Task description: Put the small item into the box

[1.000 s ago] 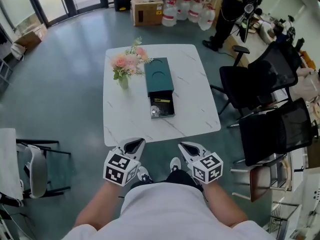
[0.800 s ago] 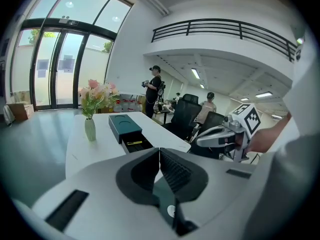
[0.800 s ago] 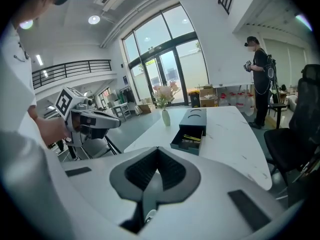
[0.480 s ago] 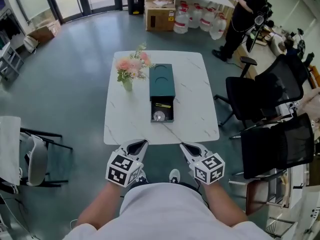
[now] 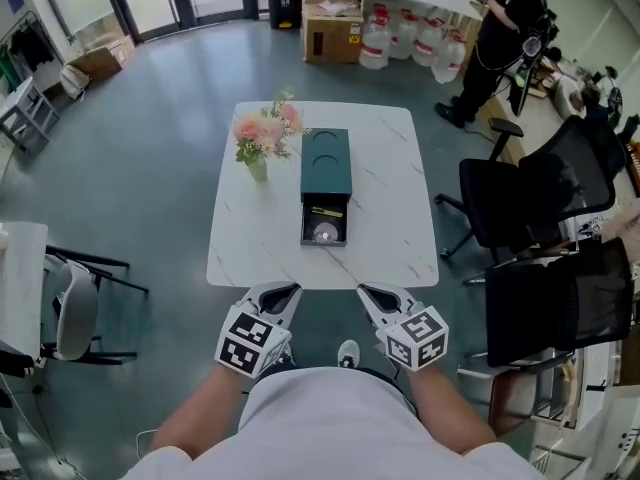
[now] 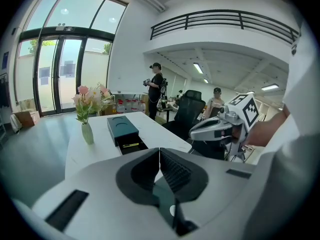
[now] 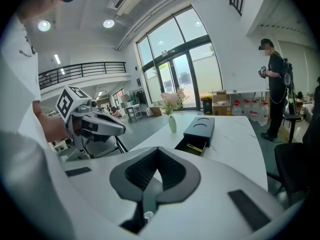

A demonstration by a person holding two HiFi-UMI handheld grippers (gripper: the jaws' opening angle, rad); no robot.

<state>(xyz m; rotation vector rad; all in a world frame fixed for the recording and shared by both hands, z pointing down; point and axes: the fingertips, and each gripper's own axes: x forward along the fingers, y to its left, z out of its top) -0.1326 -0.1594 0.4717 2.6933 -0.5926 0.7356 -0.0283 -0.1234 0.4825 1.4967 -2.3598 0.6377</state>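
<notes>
Small silvery item (image 5: 323, 234): inside open drawer of dark green box (image 5: 326, 161), beside thin yellow item (image 5: 325, 212). Left gripper (image 5: 279, 292): jaws together, empty. Right gripper (image 5: 372, 293): jaws together, empty. Both short of white table (image 5: 390, 178); flower vase (image 5: 257, 168) left of box.

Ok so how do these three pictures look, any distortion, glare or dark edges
Head view: sharp and evenly lit, lines bending slightly toward the edges around the table. Left gripper view: strong fisheye, black corners, windows bright and nearly washed out. Right gripper view: same fisheye and dark corners, a glaring ceiling light.
</notes>
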